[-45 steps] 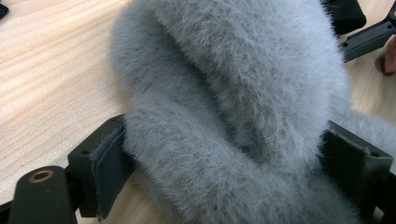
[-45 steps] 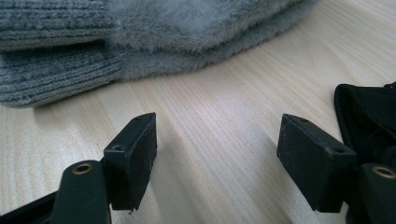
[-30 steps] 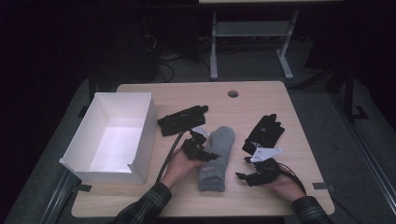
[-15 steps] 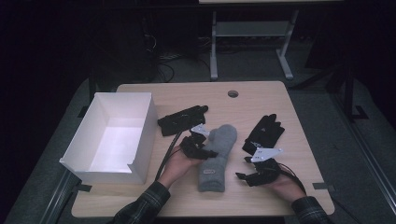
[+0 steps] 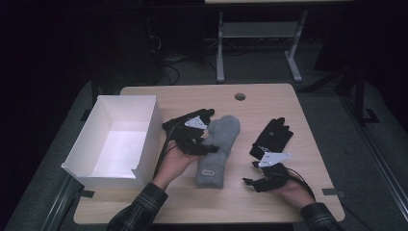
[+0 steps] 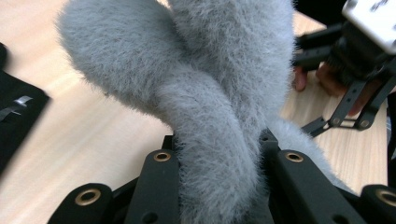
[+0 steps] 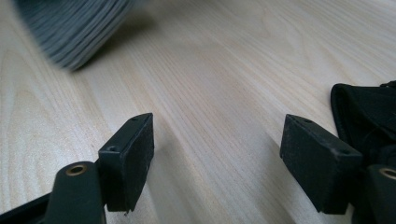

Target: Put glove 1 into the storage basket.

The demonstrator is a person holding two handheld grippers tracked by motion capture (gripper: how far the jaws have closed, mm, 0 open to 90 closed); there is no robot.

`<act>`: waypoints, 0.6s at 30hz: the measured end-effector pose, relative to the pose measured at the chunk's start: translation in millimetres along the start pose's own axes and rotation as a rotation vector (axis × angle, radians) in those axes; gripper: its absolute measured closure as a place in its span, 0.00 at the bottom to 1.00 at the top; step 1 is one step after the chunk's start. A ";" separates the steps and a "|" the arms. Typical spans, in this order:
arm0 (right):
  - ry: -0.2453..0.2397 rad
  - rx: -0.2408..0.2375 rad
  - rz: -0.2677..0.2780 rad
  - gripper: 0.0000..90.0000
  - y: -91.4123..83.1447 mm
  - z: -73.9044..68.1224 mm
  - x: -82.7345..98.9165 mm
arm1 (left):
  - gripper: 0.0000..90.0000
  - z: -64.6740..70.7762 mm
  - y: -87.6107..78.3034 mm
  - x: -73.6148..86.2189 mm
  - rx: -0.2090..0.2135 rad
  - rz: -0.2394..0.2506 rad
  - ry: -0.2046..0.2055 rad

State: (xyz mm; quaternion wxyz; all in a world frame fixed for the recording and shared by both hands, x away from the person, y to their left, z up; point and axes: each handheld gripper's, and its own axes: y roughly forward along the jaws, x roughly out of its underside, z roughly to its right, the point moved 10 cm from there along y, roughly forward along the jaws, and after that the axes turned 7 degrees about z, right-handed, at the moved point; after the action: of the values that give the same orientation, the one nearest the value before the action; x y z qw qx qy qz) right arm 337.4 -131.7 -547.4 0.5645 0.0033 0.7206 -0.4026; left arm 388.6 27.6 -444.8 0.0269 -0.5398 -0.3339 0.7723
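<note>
A grey fuzzy mitten [image 5: 219,149] lies lengthwise at the middle of the wooden table [image 5: 269,101]. My left gripper [image 5: 206,148] is at the mitten's left edge. In the left gripper view the jaws [image 6: 217,158] are shut on a fold of the mitten [image 6: 210,84], which looks like the thumb. A black glove [image 5: 273,137] lies to the right. My right gripper [image 5: 251,179] sits just in front of that glove, resting low over bare wood. Its jaws [image 7: 217,158] are open with nothing between them, the mitten's ribbed cuff [image 7: 79,28] is ahead, and the black glove [image 7: 369,116] is beside one jaw.
A white open box [image 5: 115,139] stands at the table's left edge, close to the left hand. Another black glove [image 5: 183,122] lies behind the left gripper. A round cable hole [image 5: 239,96] is near the far edge. Table legs and cables stand on the floor beyond.
The mitten has slid a little away from the person, held in the left gripper. The right gripper has stayed almost still.
</note>
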 end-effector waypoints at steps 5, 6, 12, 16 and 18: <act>0.002 0.000 -0.001 0.29 -0.1 -0.2 0.0 | 0.79 -3.6 -23.7 -22.8 -0.022 0.030 0.014; 0.004 0.000 -0.002 0.29 -0.2 -0.4 0.1 | 0.79 -4.8 -27.5 -26.2 -0.030 0.032 0.019; 0.002 0.000 -0.001 0.29 -0.1 -0.3 0.0 | 0.78 -14.5 -60.7 -53.1 -0.072 0.057 0.042; 0.005 -0.001 -0.002 0.29 -0.1 -0.5 0.1 | 0.78 -24.1 -82.6 -63.8 -0.091 0.067 0.042; 0.005 -0.001 -0.002 0.29 -0.1 -0.6 0.1 | 0.78 -28.6 -91.6 -67.4 -0.090 0.071 0.034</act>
State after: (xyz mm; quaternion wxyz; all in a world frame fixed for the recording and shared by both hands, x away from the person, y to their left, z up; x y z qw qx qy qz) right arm 336.9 -131.5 -547.4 0.5623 0.0034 0.7223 -0.4027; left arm 411.8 85.5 -345.4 -0.0195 -0.5649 -0.3484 0.7478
